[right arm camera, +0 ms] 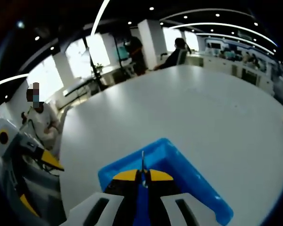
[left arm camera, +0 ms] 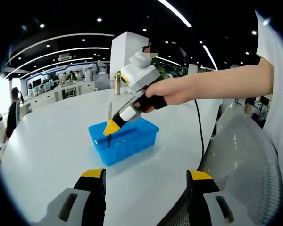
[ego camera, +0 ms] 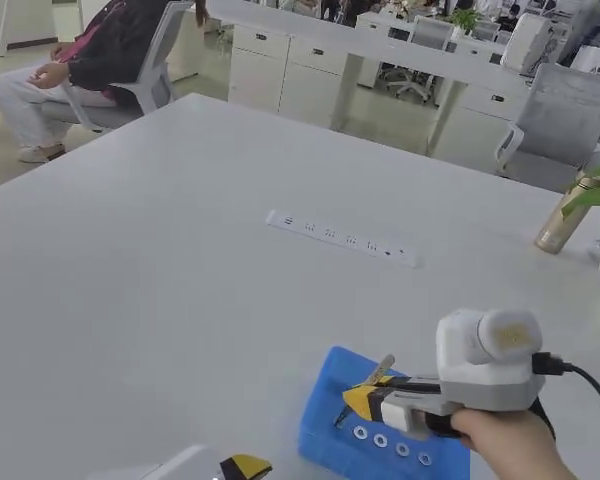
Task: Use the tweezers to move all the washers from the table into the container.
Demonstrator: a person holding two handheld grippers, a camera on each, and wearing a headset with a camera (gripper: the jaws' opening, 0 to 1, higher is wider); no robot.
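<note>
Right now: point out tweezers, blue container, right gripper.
tweezers [ego camera: 382,368], head view, metal end sticking up past the jaws.
blue container [left arm camera: 127,149], left gripper view, its near side wall.
right gripper [left arm camera: 112,127], left gripper view, yellow jaw tips shut on the tweezers.

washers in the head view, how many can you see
4 washers, in a row in the container, just below the right gripper. More may be hidden under it.

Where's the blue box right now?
The blue rectangular plastic container sits on the white table at the head view's bottom right, directly under the right tool gripping thin metal tweezers.
</note>
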